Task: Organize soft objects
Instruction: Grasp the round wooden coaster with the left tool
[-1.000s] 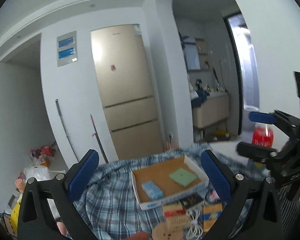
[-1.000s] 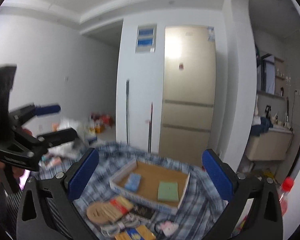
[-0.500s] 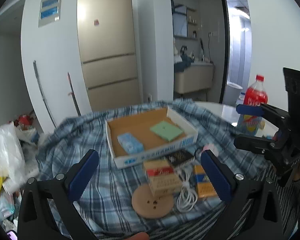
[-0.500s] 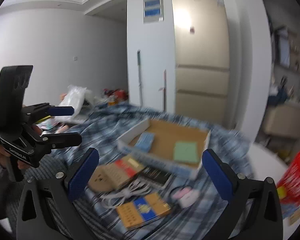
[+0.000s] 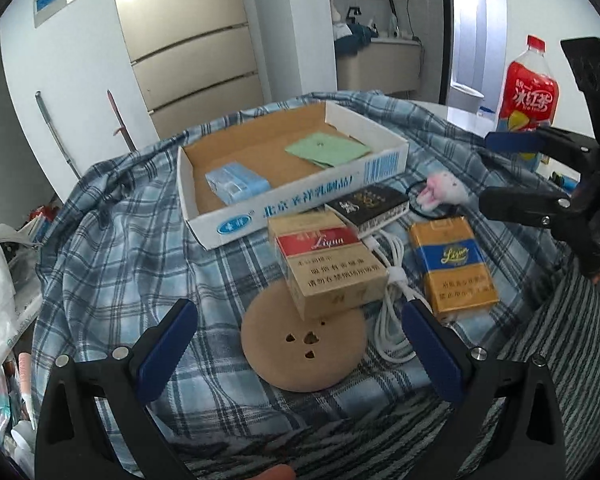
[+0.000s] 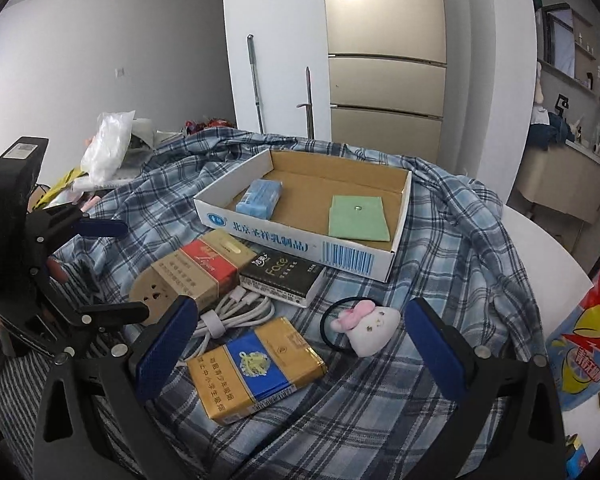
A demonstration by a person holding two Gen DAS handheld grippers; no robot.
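**Lining up on the plush hair tie**

You are hovering both hand-held grippers, the left (image 5: 296, 332) and the right (image 6: 300, 328), with jaws spread wide and nothing held. The small white-and-pink plush toy on a black hair tie (image 6: 370, 326) is lying on the blue plaid cloth (image 6: 440, 264), just beside the white cardboard tray (image 6: 300, 240); I judge you should be centring the right one over its soft body.

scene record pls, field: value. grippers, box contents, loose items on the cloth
left gripper: open, empty, above the wooden disc
right gripper: open, empty, above the plush hair tie
box: blue pack, green pouch
loose on cloth: red carton, black carton, yellow carton, white cable
bottle: upright, off the cloth
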